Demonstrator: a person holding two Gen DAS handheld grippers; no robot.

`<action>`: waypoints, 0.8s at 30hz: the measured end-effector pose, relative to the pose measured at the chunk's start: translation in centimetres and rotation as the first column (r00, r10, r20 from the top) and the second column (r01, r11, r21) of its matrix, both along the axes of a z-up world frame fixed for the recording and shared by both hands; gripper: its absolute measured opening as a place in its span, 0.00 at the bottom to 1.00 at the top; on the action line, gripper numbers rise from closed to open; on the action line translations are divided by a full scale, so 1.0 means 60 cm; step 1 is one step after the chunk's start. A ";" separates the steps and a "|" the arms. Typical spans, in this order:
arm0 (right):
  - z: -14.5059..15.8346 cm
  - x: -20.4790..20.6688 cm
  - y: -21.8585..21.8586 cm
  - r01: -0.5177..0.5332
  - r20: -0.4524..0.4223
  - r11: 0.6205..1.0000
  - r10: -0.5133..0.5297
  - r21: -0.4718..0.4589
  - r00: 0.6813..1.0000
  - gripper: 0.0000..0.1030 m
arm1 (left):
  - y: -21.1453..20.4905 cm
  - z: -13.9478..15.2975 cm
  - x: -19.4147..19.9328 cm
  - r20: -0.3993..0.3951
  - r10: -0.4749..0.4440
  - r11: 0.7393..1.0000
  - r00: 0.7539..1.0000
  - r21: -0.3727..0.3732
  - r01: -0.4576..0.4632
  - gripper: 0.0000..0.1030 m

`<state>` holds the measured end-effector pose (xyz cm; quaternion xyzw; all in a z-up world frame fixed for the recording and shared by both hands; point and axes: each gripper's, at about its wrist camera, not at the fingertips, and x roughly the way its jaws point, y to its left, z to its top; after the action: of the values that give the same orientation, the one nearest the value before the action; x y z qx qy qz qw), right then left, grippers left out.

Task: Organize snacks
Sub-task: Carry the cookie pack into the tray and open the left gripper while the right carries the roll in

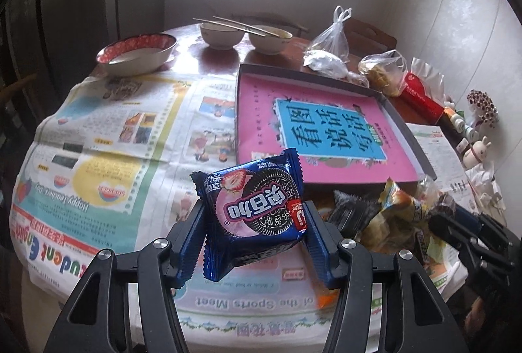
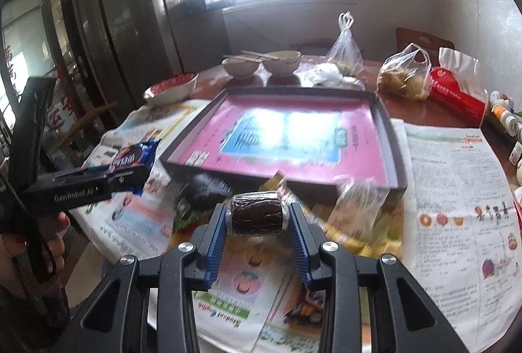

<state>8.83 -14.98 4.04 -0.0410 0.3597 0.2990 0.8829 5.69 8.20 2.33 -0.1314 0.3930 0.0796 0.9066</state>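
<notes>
Snacks hang above the newspaper-covered table [image 1: 107,124]: left gripper [image 1: 254,216] clamps a blue cookie packet [image 1: 257,206], right gripper [image 2: 256,216] pinches a dark wrapped roll [image 2: 256,216].

Glossy blue foil-like wrapper on the cookie packet [image 1: 257,206] just before the matt dark cardboard tray [image 1: 396,111] with its shiny pink paper lining, thin printed newsprint [image 1: 124,131] left of that tray, crinkled clear plastic bags [image 1: 329,39] and glazed ceramic bowls [image 1: 222,33] beyond it.
</notes>
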 end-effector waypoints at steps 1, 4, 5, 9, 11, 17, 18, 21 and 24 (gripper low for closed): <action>0.003 0.004 -0.001 0.004 0.004 1.000 -0.004 0.001 1.000 0.37 | -0.001 0.002 0.005 0.001 -0.004 1.000 1.000 0.000 0.004 0.57; 0.014 0.024 -0.005 0.023 0.021 1.000 -0.023 0.009 1.000 0.37 | -0.003 0.007 0.019 0.006 -0.011 1.000 1.000 -0.004 0.011 0.57; 0.016 0.029 -0.006 0.027 0.028 1.000 -0.028 0.010 0.999 0.37 | -0.003 0.009 0.024 0.008 -0.011 1.000 1.000 -0.005 0.011 0.57; 0.023 0.055 -0.013 0.051 0.037 0.999 -0.052 0.017 0.998 0.37 | -0.004 0.014 0.044 0.014 -0.018 1.000 1.000 -0.014 0.018 0.57; 0.025 0.068 -0.017 0.062 0.037 0.998 -0.063 0.022 0.997 0.37 | -0.004 0.015 0.052 0.015 -0.021 1.000 1.000 -0.021 0.022 0.57; 0.024 0.105 -0.028 0.095 0.025 0.995 -0.096 0.026 0.995 0.37 | -0.009 0.013 0.084 0.012 -0.032 0.999 0.999 -0.022 0.032 0.57; 0.022 0.114 -0.029 0.102 0.021 0.994 -0.102 0.026 0.995 0.37 | -0.010 0.011 0.090 0.009 -0.035 0.999 0.999 -0.022 0.035 0.57; 0.015 0.132 -0.030 0.110 0.006 0.994 -0.110 0.025 0.994 0.37 | -0.014 0.006 0.104 0.000 -0.043 0.999 0.999 -0.025 0.043 0.57; 0.007 0.147 -0.030 0.116 -0.010 0.993 -0.116 0.022 0.993 0.37 | -0.016 -0.001 0.119 -0.012 -0.051 0.998 0.999 -0.026 0.051 0.57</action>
<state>17.67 -16.81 4.46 -0.0087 0.3621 0.2513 0.8976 12.86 7.25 2.26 -0.1326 0.4028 0.0523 0.9041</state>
